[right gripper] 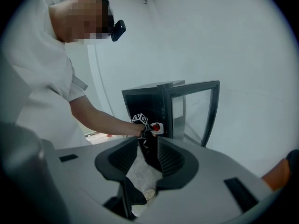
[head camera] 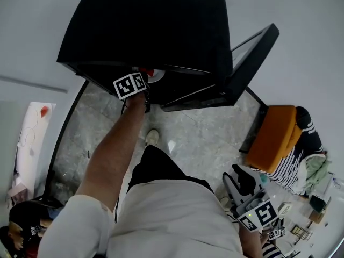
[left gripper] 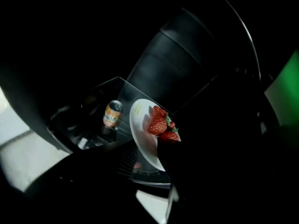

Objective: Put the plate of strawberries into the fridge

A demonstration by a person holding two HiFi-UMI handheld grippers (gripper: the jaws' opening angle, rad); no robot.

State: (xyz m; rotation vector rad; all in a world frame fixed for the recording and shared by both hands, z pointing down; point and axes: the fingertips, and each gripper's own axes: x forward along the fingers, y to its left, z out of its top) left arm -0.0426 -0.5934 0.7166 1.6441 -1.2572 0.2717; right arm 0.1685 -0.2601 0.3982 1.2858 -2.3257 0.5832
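Plate of strawberries [left gripper: 139,120] is laid at the front edge of the fridge [head camera: 150,20] shelf [left gripper: 117,85]. Left gripper [left gripper: 140,148] is spread for release, right gripper [right gripper: 147,146] spread, empty.

Black fridge [head camera: 150,31]; white plate [left gripper: 140,125]; red strawberries [left gripper: 159,124], green tops; orange can [left gripper: 112,114]; grey marbled floor [head camera: 199,133]; black-and-white square markers on left hand-held gripper [head camera: 145,80]; orange cushion [head camera: 274,136]; black-white striped cloth [head camera: 293,163].

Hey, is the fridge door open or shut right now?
Open. The glass door stands swung well out from the black fridge, seen in both head and right gripper views.
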